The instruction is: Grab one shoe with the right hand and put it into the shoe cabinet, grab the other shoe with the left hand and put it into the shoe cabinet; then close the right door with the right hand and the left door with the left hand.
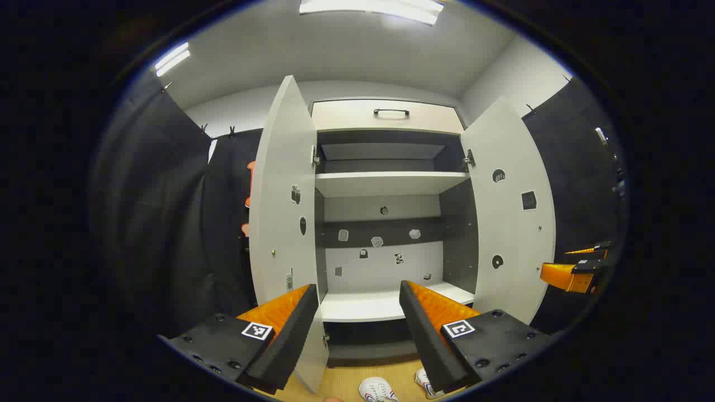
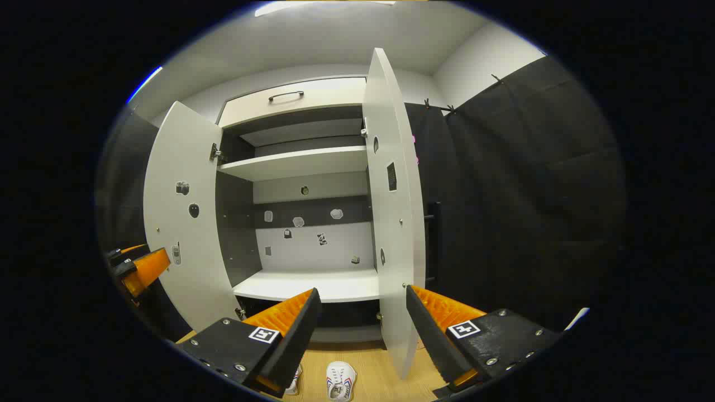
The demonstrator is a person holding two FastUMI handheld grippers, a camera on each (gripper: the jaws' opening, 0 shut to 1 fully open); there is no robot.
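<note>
Two white shoes [image 1: 377, 389] [image 1: 424, 382] lie side by side on the wooden floor in front of the shoe cabinet [image 1: 385, 184], below my left gripper [image 1: 357, 287], which is open and holds nothing. The right gripper view has one shoe [image 2: 341, 379] lying low between the fingers and the other shoe [image 2: 295, 379] partly hidden behind a finger. My right gripper [image 2: 362, 290] is open too and holds nothing. Both cabinet doors, left door [image 1: 282, 184] and right door [image 1: 511, 212], stand wide open. The lower shelf [image 1: 363, 304] is bare.
A drawer with a dark handle [image 1: 391, 113] tops the cabinet, with an upper shelf [image 1: 391, 183] below it. The right door's edge [image 2: 394, 212] stands just ahead of my right gripper. The other gripper [image 1: 575, 271] shows at the right edge. Black cloth walls flank both sides.
</note>
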